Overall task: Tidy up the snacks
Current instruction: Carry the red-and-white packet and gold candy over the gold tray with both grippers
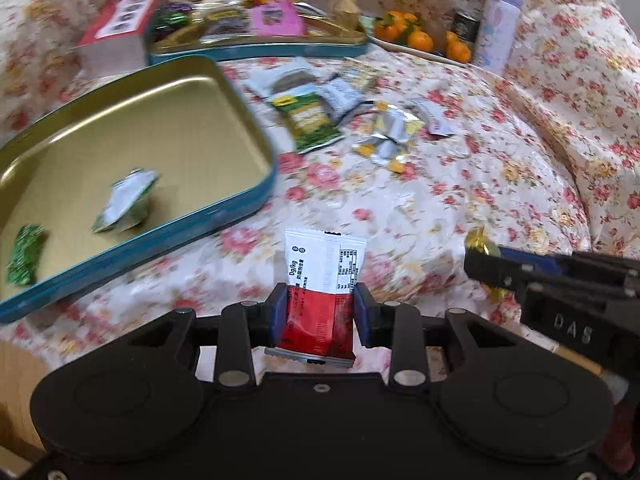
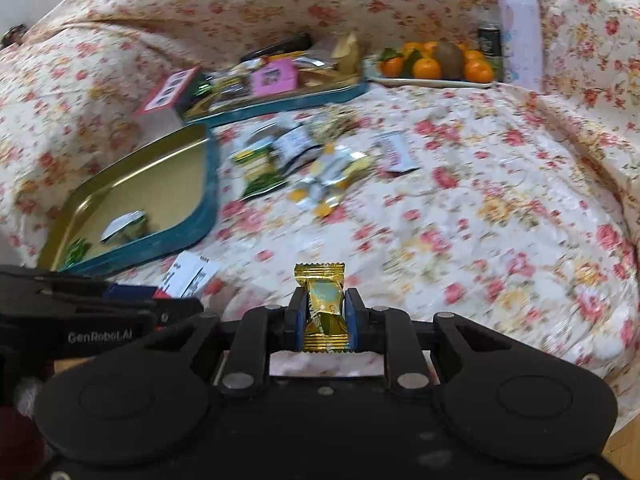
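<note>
Two packets down in the blue tin (image 1: 248,120), loose pile (image 1: 340,116) waiting; left tongs (image 1: 320,308) clamping red-white packet (image 1: 324,280), right tongs (image 2: 324,316) pinching gold candy (image 2: 325,308)

Bare floral cloth (image 2: 460,240) right of the loose snacks (image 2: 320,176) looks passable; open tin (image 2: 208,184) blocks left.

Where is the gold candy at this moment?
In the right wrist view the gold candy sits low in the centre, clamped in the right gripper, above the floral cloth.
</note>
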`<state>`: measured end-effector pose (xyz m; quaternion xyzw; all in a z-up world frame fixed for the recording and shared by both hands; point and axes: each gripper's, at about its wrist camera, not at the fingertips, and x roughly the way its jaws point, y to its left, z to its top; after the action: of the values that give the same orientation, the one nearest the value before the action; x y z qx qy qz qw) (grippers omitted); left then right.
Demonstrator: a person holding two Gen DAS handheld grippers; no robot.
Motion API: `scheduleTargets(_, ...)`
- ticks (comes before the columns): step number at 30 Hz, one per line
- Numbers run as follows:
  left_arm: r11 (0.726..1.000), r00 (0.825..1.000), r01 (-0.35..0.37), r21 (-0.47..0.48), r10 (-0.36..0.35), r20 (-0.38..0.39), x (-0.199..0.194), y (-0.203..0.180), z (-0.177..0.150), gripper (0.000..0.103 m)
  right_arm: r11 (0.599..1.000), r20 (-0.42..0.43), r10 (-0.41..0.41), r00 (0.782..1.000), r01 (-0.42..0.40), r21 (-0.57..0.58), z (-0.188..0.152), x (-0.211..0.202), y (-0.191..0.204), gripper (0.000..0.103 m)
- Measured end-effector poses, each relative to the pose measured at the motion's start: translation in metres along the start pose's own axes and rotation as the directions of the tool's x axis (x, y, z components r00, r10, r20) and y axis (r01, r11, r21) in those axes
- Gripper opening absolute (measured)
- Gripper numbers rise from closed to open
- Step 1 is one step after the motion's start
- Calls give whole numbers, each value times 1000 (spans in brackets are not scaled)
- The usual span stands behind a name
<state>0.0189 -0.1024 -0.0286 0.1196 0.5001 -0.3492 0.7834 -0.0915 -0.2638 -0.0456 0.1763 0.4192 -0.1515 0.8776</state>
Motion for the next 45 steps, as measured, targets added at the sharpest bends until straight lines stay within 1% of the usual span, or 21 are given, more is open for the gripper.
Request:
scheduleTargets(4,998,998,-55,-38,56,36,-19,22,-9,42,998,-26,42,999,-43,-36,-10,-1,27,21)
scheduleTargets(8,992,991,-103,-73,109,76,-37,49,-13,42,992,-61,88,994,-93,-81,-15,4,58,21)
scheduleTargets(11,985,983,-145,-96,154,101,-45,71,-7,42,987,-81,99,992,-108,-121,-13,12,80,21)
scheduleTargets(16,968,964,-215,-128,231,133,-48,104,9,42,974,-84,117,990,-131,-187,0,19,121,21)
scheduleTargets(20,957,952,-241,-163,266,155,-44,125,26,42,966,-73,116,991,-130,-223,15,27,142,21)
scheduleTargets(24,939,933,-282,-196,316,172,-36,143,39,42,963,-50,104,993,-113,-244,33,33,157,21)
scheduleTargets(26,933,929,-289,-215,327,170,-33,152,42,42,965,-35,98,995,-103,-242,42,35,162,21)
scheduleTargets(28,932,930,-294,-212,330,161,-31,158,42,42,968,-16,90,996,-91,-236,53,36,165,21)
scheduleTargets(30,925,925,-309,-222,346,155,-30,165,41,42,971,6,84,996,-81,-224,61,38,169,21)
scheduleTargets(34,927,931,-289,-239,330,154,-32,178,34,42,980,39,93,995,-84,-182,75,45,177,21)
scheduleTargets(38,931,941,-260,-258,304,150,-31,188,30,42,984,79,59,995,-45,-170,83,55,189,21)
scheduleTargets(40,933,945,-249,-258,293,147,-29,188,29,42,988,83,61,995,-48,-145,83,59,190,21)
scheduleTargets(42,940,953,-230,-251,271,139,-26,185,29,42,991,79,60,995,-50,-127,82,63,189,21)
scheduleTargets(45,948,958,-221,-227,255,132,-21,177,28,42,992,77,15,997,-5,-128,79,70,189,21)
